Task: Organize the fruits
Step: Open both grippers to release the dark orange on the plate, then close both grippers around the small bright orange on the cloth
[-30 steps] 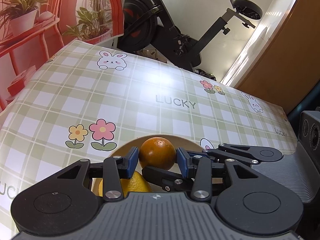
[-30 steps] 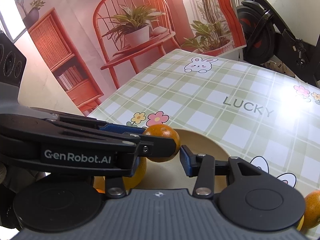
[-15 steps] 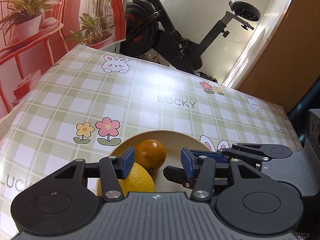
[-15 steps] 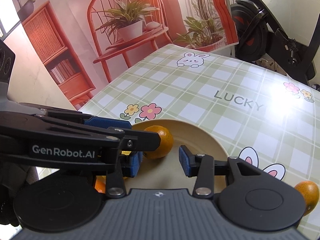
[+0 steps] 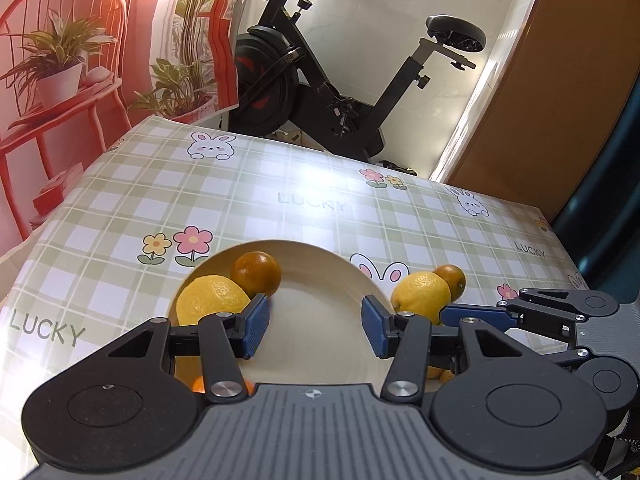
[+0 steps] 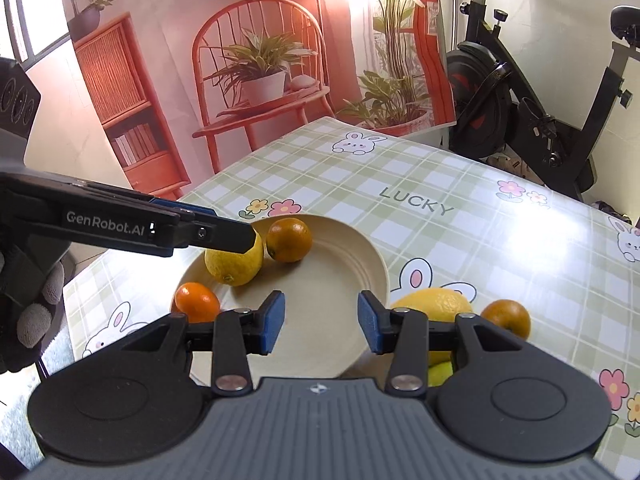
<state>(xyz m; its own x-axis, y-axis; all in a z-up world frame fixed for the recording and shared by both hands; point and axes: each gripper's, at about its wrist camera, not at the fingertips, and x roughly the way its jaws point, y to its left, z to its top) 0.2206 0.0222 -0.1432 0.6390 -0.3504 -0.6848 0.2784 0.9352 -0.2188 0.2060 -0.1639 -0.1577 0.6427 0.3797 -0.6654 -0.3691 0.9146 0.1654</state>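
**Fruit stock, left to right**

Small tangerine (image 6: pixel 197 301): at the plate's left rim, light, thin-skinned; I judge a gentle grip across its middle.

Lemon (image 6: pixel 234 258) and dark orange (image 6: pixel 289 239): on the plate (image 6: pixel 344 264), touching; firm, waxy, liable to roll.

My left gripper (image 5: pixel 314 326): jaws apart, nothing between them, having just opened.

My right gripper (image 6: pixel 321 322): jaws apart, empty.

Second lemon (image 6: pixel 434 304) and second orange (image 6: pixel 506 317): on the desk (image 6: pixel 500 248), just beside the plate's right rim. Round, stiff; I would take hold across the widest part.
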